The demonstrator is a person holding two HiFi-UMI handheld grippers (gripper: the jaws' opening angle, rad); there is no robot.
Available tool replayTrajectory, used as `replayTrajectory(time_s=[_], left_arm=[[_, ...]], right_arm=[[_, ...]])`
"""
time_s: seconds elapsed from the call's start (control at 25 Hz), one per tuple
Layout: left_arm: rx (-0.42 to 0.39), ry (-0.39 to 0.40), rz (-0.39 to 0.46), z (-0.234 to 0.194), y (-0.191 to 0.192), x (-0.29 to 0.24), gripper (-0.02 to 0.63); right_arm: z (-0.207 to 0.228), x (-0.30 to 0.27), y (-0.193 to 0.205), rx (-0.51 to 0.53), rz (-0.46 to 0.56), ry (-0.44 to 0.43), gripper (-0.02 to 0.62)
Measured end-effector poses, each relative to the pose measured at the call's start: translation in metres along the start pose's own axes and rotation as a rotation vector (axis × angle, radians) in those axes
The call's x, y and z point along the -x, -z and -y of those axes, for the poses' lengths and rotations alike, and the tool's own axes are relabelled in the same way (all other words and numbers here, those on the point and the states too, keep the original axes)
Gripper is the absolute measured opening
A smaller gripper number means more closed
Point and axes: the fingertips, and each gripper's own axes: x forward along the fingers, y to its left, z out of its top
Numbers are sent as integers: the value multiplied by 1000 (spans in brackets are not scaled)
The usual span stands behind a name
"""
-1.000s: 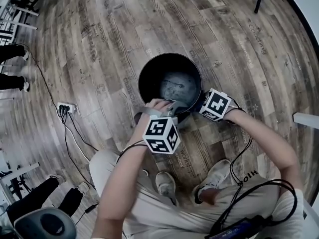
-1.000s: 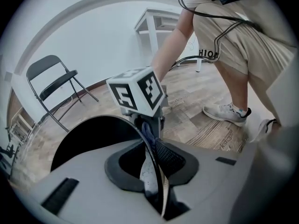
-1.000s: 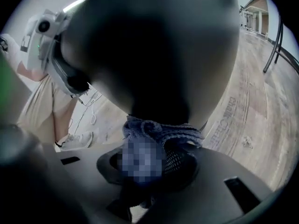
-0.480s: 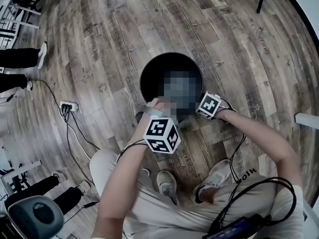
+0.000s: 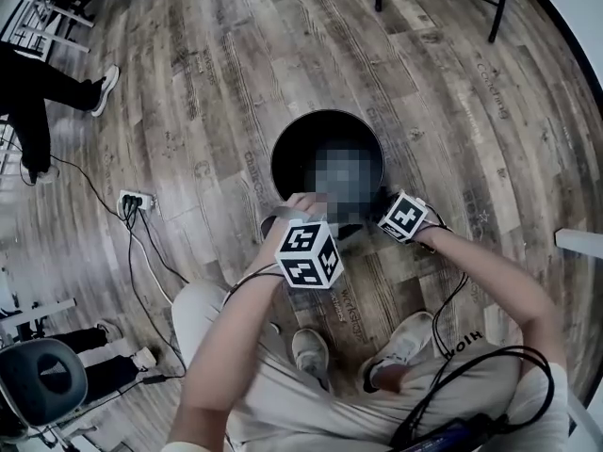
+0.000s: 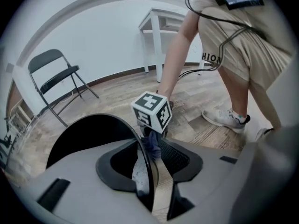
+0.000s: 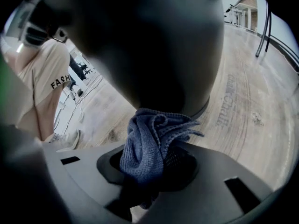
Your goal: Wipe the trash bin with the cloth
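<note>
The black round trash bin (image 5: 283, 158) stands on the wood floor in front of the person's feet. My left gripper (image 5: 303, 219) is at its near rim. In the left gripper view, the thin bin wall (image 6: 145, 167) runs between the jaws of the left gripper (image 6: 150, 158); they are opening, with gaps on both sides of the wall. My right gripper (image 7: 152, 171) is shut on a bunched blue cloth (image 7: 147, 139), which presses against the bin's dark outer wall (image 7: 154, 45). In the head view, the right gripper (image 5: 384, 215) sits at the bin's near right side.
A power strip (image 5: 135, 201) with trailing cables lies on the floor to the left. Another person's legs (image 5: 38, 92) are at the far left, and a wheeled chair (image 5: 42, 379) is low on the left. A folding chair (image 6: 56, 78) and a white table (image 6: 161, 22) stand by the wall.
My right gripper has slid a little nearer along the bin's side. The left gripper stays at the near rim. The person at the far left has stepped to a new spot.
</note>
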Motion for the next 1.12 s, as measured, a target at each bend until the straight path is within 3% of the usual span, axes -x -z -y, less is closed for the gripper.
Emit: replayTrajectory(time_s=[0.2, 0.32, 0.44, 0.64, 0.88, 1.12], left_arm=[[210, -64, 84, -23, -23, 2, 146], [269, -119, 47, -36, -20, -4, 144], [312, -123, 25, -38, -17, -9, 128], [261, -106, 14, -30, -18, -12, 78], [151, -34, -18, -15, -9, -5, 77], [29, 63, -33, 7, 4, 8, 71]], right_arm=[[-9, 72, 3, -9, 76, 10, 112], [-9, 109, -11, -33, 124, 28, 112], [-13, 137, -30, -8, 152, 41, 112], [-26, 163, -47, 42, 127, 25, 112], [-49, 178, -55, 25, 96, -101, 112], [-57, 169, -68, 93, 52, -95, 112]])
